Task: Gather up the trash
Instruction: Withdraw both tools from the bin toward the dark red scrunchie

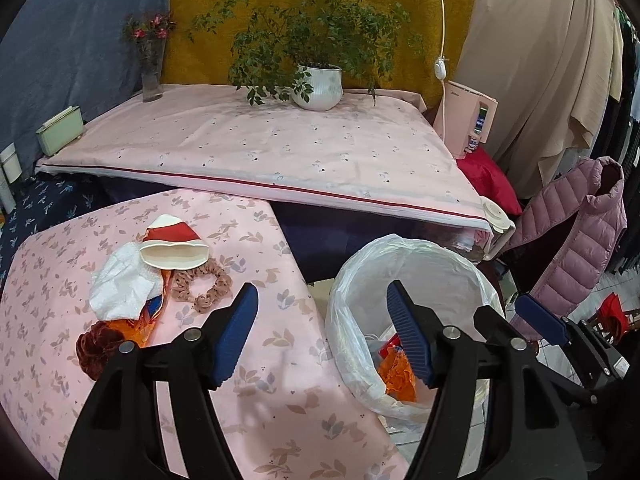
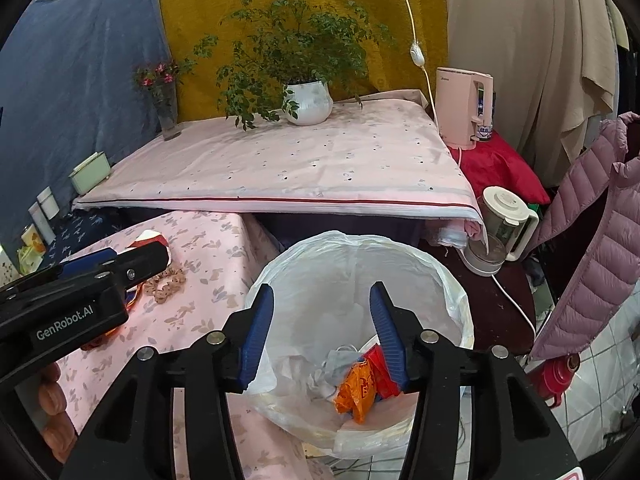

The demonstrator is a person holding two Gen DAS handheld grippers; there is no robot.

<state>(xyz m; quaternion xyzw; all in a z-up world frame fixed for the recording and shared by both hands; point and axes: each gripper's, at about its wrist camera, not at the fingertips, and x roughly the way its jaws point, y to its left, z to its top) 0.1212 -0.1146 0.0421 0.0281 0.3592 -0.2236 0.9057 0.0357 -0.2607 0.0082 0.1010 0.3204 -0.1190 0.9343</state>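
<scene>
A bin lined with a white plastic bag (image 1: 420,264) (image 2: 352,256) stands beside the low pink-clothed table (image 1: 264,364); orange and red wrappers (image 2: 360,388) and crumpled paper lie inside. On the table lie a white crumpled tissue (image 1: 120,286), a red-and-white paper cup (image 1: 176,246), a brown scrunchie (image 1: 202,284), an orange wrapper (image 1: 140,326) and a dark red scrunchie (image 1: 100,348). My left gripper (image 1: 320,336) is open and empty over the table's right edge. My right gripper (image 2: 320,336) is open and empty above the bin, and also shows in the left wrist view (image 1: 516,320).
Behind is a higher pink-covered table (image 1: 260,148) with a potted plant (image 1: 318,86), a flower vase (image 1: 152,76) and a green box (image 1: 60,130). A pink appliance (image 2: 464,108), a blender jug (image 2: 504,224), a red flask (image 2: 554,374) and a pink puffer jacket (image 2: 592,240) stand to the right.
</scene>
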